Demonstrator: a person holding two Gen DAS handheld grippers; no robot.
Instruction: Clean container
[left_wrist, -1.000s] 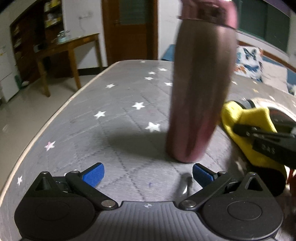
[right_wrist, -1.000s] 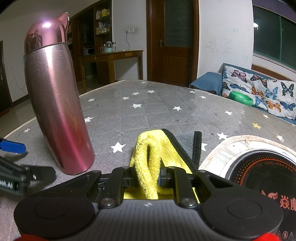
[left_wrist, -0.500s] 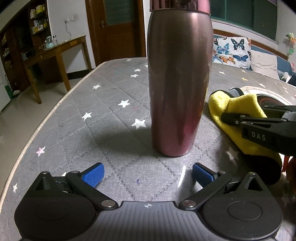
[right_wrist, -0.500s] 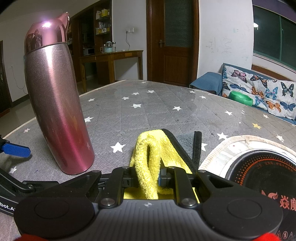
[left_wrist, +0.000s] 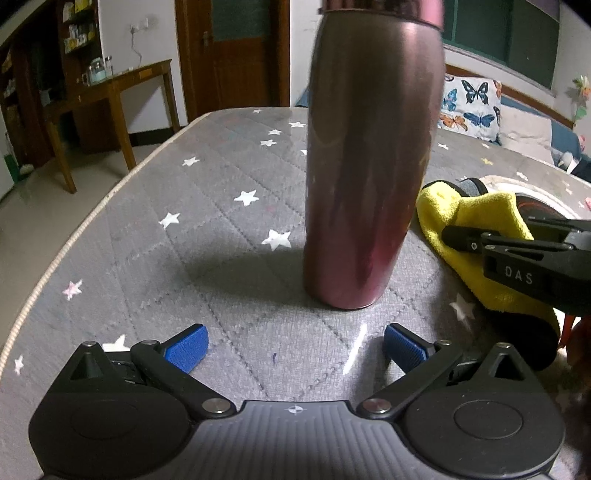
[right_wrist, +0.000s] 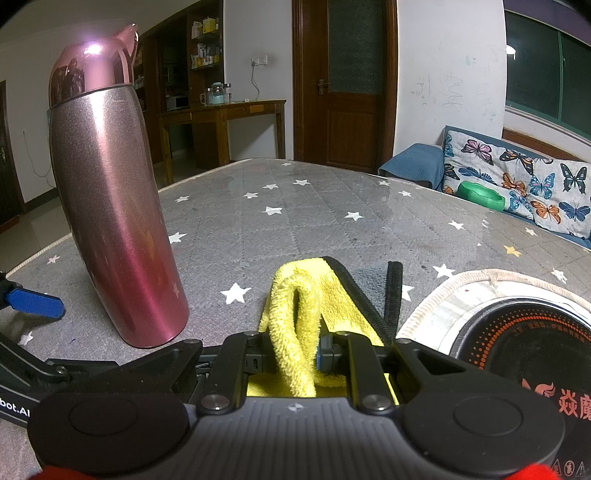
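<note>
Standing upright on the star-print tabletop (left_wrist: 221, 206), the flask (left_wrist: 369, 166) looks rigid, smooth and probably slippery, its weight unknowable; mid-body is the sound hold. Left claw (left_wrist: 293, 341) sits low before its base, spread and empty. Right claw (right_wrist: 293, 360) lies level beside it, clenched on the cloth (right_wrist: 295, 314).
</note>
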